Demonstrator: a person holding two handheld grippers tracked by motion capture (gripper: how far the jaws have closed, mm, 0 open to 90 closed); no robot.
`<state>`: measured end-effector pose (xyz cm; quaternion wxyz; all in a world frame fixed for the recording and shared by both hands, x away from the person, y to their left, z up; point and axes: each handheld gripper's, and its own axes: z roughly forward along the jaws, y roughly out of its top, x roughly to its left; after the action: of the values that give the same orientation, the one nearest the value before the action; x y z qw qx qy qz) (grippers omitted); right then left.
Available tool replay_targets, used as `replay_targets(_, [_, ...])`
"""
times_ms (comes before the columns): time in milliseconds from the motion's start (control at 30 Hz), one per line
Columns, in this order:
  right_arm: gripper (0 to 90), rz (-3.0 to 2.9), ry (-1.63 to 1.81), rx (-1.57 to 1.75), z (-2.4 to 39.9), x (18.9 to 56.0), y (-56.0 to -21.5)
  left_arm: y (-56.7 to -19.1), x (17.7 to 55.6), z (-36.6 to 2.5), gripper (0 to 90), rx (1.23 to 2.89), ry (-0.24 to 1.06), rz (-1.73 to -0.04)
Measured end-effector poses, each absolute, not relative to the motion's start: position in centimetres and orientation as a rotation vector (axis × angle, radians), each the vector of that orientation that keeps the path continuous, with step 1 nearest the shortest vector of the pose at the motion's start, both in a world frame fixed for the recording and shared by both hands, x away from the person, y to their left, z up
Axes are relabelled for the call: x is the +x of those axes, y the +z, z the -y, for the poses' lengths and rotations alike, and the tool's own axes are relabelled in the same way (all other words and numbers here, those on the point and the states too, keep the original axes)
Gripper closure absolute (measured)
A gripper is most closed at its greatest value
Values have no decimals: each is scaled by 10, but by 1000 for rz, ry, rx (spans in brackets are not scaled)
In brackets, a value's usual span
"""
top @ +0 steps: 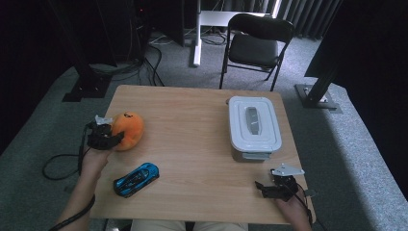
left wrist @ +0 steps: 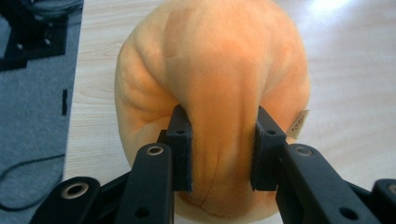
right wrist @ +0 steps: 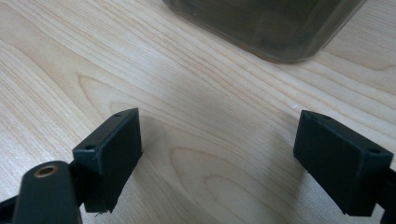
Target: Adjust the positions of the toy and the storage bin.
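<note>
at the left edge of a light wooden tabletop (top: pixel 192 120), the left tongs (top: pixel 107 138) clamp an orange plush toy (top: pixel 128 130), their black pads sunk into the soft fabric on either side so that a ridge of it bulges up between them. in the left gripper view the orange plush toy (left wrist: pixel 212 93) swells above the left tongs (left wrist: pixel 220 154), a small white label showing at its right side, with pale wood and a strip of grey carpet (left wrist: pixel 32 107) beyond. nearer the person, a blue toy car (top: pixel 136 179) lies slantwise on the wood, apart from the plush. across the tabletop, near its right edge, stands a grey storage box (top: pixel 253 126) with a white clip-on lid, closed. just in front of the box, at the near right corner, the right tongs (top: pixel 269 187) hang low over the wood with jaws spread wide and nothing between them; the right gripper view shows the right tongs (right wrist: pixel 219 158) over bare grain, the storage box (right wrist: pixel 266 28) ahead of them. a black folding chair (top: pixel 255 41) stands on the carpet beyond the far edge.
</note>
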<state>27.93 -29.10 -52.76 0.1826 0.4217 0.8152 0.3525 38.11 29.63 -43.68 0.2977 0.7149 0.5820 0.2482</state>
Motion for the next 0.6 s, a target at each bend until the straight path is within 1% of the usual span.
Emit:
replay_targets(167, [148, -2297, 994, 1195, 291, 279, -528, -446, 395, -289, 677, 1826, 664, -1595])
replay_targets(300, [149, -2296, 994, 1195, 291, 279, -528, -459, 405, -282, 666, 1865, 645, -1605])
replay_targets(400, [150, -2295, 993, 1191, 291, 279, -528, -458, 405, -282, 631, 1873, 630, -1596])
replay_targets(433, [150, -2296, 994, 1192, 291, 279, -528, -458, 405, -283, 602, 1874, 627, -1593])
replay_targets(467, [150, -2296, 995, 1196, 291, 279, -528, -458, 405, -284, 554, 1875, 628, -1591])
replay_targets(567, [142, -2304, 997, 1187, 291, 279, -528, -455, 404, -288, 338, 1855, 598, -1587])
replay_targets(600, [136, -2307, 994, 1187, 291, 280, -528, -454, 402, -288, 256, 1848, 611, -1583])
